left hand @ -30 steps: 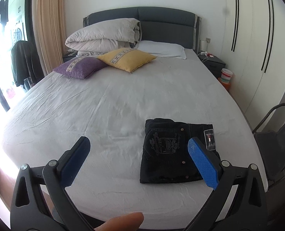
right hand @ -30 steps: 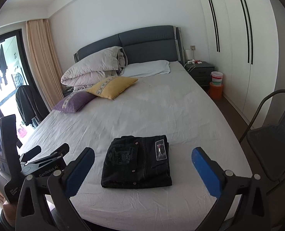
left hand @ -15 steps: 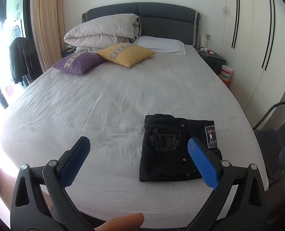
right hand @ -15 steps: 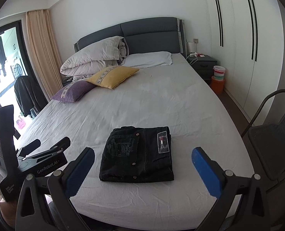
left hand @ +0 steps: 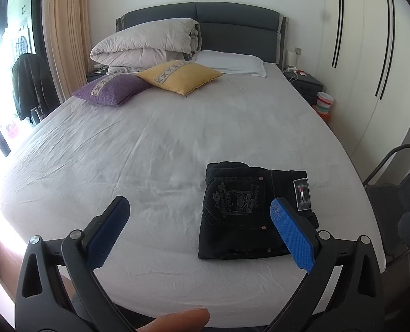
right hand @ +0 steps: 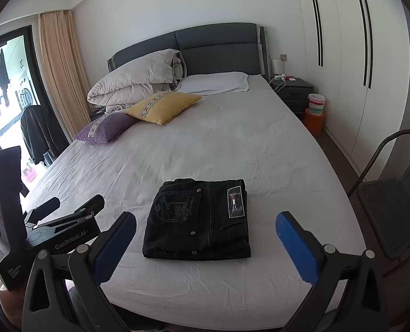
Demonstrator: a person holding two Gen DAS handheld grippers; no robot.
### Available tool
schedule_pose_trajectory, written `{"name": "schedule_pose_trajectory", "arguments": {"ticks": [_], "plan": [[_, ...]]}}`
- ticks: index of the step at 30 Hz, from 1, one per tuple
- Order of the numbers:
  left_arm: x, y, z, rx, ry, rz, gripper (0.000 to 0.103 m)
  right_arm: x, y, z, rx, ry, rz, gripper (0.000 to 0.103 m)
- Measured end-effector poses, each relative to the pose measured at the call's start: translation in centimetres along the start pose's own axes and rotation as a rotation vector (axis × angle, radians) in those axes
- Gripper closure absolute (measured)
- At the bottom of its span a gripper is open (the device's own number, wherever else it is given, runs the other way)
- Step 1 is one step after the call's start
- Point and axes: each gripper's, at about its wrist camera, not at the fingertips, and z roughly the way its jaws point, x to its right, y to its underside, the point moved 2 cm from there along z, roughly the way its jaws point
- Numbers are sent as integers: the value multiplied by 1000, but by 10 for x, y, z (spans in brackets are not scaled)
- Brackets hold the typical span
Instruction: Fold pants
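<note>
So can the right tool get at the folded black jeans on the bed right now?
Probably yes. The right tool is open and empty, and the folded black denim jeans lie straight ahead on the grey sheeted bed with nothing between them.

Both wrist views toward bed (left hand: 177,138) headboard (right hand: 216,47)

The left gripper (left hand: 199,231) is wide open — its two blue pads (left hand: 292,233) are far apart and hold nothing. A fingertip (left hand: 177,322) of the person pokes in under it. The right gripper (right hand: 203,244) is wide open too, with nothing between its pads (right hand: 294,242) — the two sit side by side
</note>
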Motion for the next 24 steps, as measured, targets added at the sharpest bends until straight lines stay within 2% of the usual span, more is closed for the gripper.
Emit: {"name": "schedule_pose_trajectory", "arguments": {"ticks": [24], "plan": [[1,6,11,-18,-3,-3,0,6,5,15,-66,27,-6,0]]}}
